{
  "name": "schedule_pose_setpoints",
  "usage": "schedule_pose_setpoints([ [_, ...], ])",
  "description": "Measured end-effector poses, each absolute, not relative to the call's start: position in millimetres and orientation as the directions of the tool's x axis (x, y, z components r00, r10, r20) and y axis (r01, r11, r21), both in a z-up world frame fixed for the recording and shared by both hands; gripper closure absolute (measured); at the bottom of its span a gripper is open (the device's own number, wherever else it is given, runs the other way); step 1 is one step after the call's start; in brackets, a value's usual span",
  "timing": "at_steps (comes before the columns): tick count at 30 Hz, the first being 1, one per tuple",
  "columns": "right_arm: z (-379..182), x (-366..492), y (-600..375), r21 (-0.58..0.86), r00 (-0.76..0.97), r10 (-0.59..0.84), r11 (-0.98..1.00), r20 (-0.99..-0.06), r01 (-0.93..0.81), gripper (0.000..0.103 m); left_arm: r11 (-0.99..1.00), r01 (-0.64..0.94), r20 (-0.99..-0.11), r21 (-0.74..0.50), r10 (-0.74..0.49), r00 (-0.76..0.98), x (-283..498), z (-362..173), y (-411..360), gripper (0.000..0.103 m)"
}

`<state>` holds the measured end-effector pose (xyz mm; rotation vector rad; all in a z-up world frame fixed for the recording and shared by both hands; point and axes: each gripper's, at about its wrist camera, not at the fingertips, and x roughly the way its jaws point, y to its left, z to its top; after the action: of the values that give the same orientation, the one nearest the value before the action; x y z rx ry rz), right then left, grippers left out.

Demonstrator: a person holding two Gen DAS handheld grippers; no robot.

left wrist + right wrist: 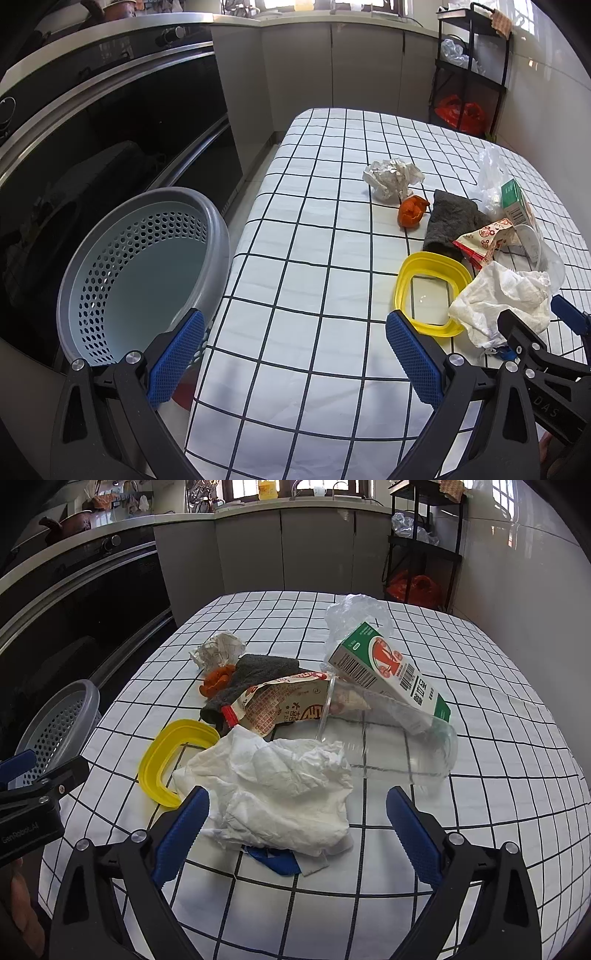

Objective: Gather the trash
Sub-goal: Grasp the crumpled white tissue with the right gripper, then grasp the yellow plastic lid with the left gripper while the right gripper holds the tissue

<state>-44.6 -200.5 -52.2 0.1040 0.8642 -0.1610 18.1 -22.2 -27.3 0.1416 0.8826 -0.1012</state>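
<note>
we hold the left gripper (295, 354) open and empty over the near edge of the tabletop (295, 229), beside the basket (144, 266), which sits off the tabletop's left side, seemingly so trash can be dropped straight in; it looks bare inside. our right gripper (297, 830) is open wide with the tissue (280, 794) between its fingers, not yet pinched, because that crumpled piece lies nearest and is likely the first pick. behind it the rest of the trash is heaped together: a yellow lid (162, 757), a wrapper (280, 705), a clear cup (399, 742) on its side, and a carton (391, 668) leaning on it.
</note>
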Motion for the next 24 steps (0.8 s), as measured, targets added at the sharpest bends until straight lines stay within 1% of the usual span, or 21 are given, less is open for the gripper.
schedule_pose_setpoints([
  [2,-56.6,-39.9,-197.6,0.012,0.615,-0.102,0.984,-0.782,0.178,0.042,0.986,0.147,-0.774,0.080,-0.032,0.632,18.1,-27.0,-21.4,0.007],
  [3,-60.0,-37.7,-196.8,0.010,0.599,-0.098,0.985,-0.795,0.174,0.046,0.986,0.147,-0.774,0.080,-0.032,0.633,17.8,-26.7,-20.9,0.007],
  [5,-65.7,-35.6,-196.3,0.026,0.579,-0.076,0.986,-0.812,0.167,0.060,0.986,0.146,-0.774,0.081,-0.030,0.633,17.4,-26.4,-20.5,0.007],
  [6,-66.5,-36.0,-195.8,0.032,0.577,-0.070,0.986,-0.813,0.164,0.063,0.986,0.146,-0.774,0.080,-0.031,0.633,17.3,-26.4,-20.5,0.007],
  [8,-64.2,-38.3,-194.8,0.033,0.586,-0.066,0.987,-0.807,0.157,0.078,0.986,0.145,-0.772,0.077,-0.032,0.634,16.9,-25.7,-19.6,0.007],
  [11,-59.7,-43.4,-195.2,0.044,0.602,-0.055,0.988,-0.797,0.148,0.080,0.986,0.147,-0.771,0.073,-0.038,0.636,16.5,-25.3,-20.2,0.007],
  [14,-53.4,-49.7,-196.5,0.089,0.621,-0.007,0.988,-0.784,0.123,0.082,0.986,0.153,-0.768,0.069,-0.046,0.639,15.4,-24.9,-22.1,0.007],
  [24,-12.8,-78.7,-223.8,0.213,0.748,0.068,0.972,-0.660,0.100,0.084,0.982,0.180,-0.761,0.064,-0.068,0.645,12.3,-26.6,-34.8,0.006],
])
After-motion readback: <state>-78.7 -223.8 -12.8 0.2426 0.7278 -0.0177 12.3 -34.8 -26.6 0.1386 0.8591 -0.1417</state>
